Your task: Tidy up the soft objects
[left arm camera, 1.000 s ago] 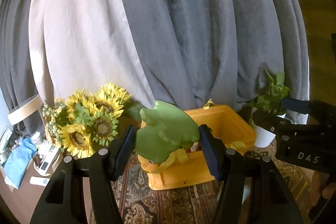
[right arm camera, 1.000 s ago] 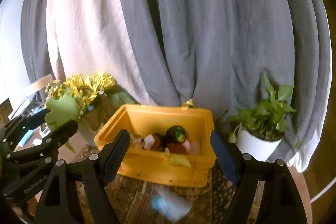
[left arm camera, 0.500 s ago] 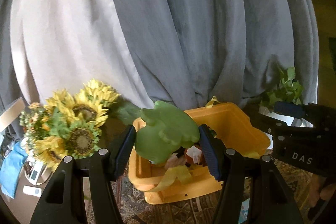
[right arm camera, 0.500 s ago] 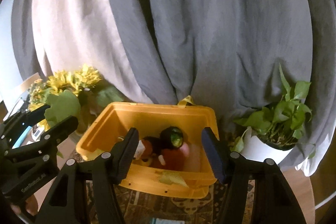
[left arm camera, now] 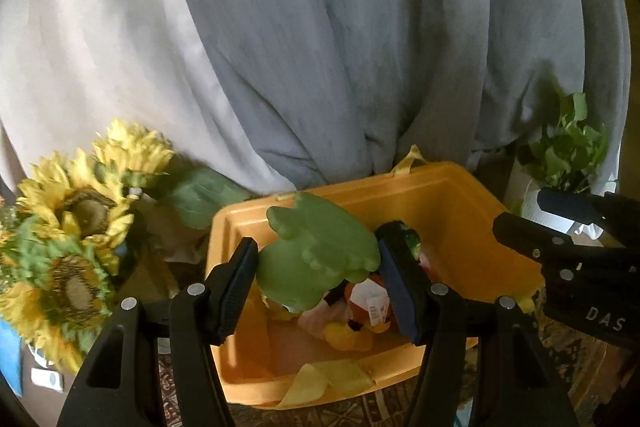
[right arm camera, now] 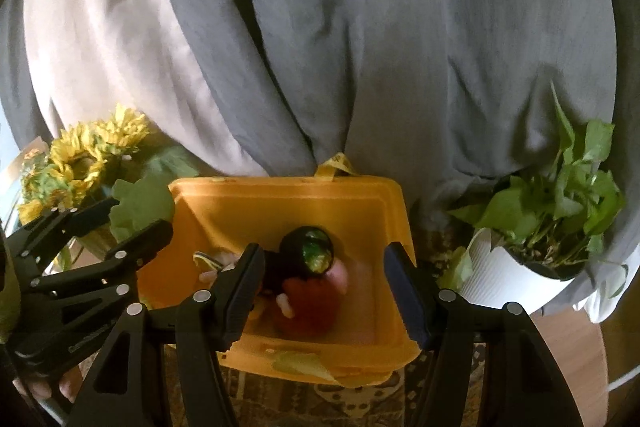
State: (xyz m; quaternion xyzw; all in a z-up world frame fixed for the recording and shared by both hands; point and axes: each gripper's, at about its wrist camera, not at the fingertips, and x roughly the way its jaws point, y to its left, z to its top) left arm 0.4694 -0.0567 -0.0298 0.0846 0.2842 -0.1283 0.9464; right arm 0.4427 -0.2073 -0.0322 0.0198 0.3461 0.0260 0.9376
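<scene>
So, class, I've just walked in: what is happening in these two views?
A person is sorting soft toys. The left gripper is shut on a green plush toy, held above the yellow bin, which already contains several other plush toys. The right gripper is open and empty, hovering over the bin.

Green, yellow and grey tones are seen throughout.
A pale green soft toy (left arm camera: 316, 259) is framed by black claw fingers with dark blue pads (left arm camera: 394, 291); an orange-yellow plastic bin (right arm camera: 288, 203), yellow sunflowers (left arm camera: 76, 211), grey and beige draped curtains (right arm camera: 360, 47) and a brown patterned rug (right arm camera: 280, 399) are shown.
</scene>
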